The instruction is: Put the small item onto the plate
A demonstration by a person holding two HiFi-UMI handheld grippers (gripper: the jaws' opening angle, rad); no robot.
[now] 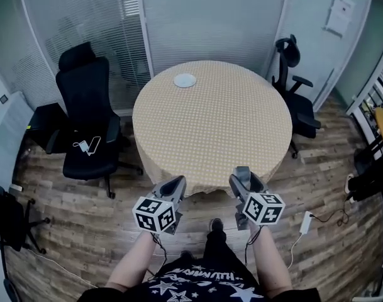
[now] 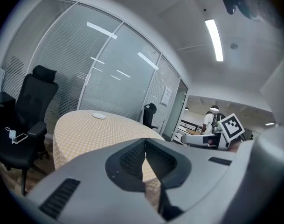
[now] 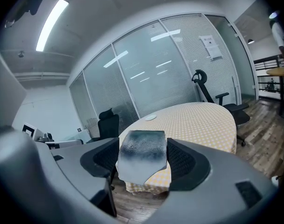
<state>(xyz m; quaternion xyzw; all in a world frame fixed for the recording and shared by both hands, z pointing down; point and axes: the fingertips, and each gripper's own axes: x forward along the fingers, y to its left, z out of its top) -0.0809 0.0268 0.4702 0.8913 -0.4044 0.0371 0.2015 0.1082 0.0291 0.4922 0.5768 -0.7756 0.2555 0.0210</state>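
Note:
A small white plate (image 1: 185, 80) sits at the far side of the round table (image 1: 241, 124), which wears a yellow checked cloth. Both grippers hover off the table's near edge, over the floor. My right gripper (image 1: 241, 172) is shut on a small flat item (image 3: 142, 155), dark grey at the top and paler below; in the head view it is hidden between the jaws. My left gripper (image 1: 177, 182) is shut with nothing in it, its pads (image 2: 132, 160) meeting at the tips. The plate (image 2: 99, 116) (image 3: 150, 118) lies far ahead in both gripper views.
A black office chair (image 1: 87, 115) with a white cable on its seat stands left of the table, and another chair (image 1: 295, 87) stands at the right. Glass partition walls close the back. A white power strip (image 1: 305, 222) lies on the wooden floor at the right.

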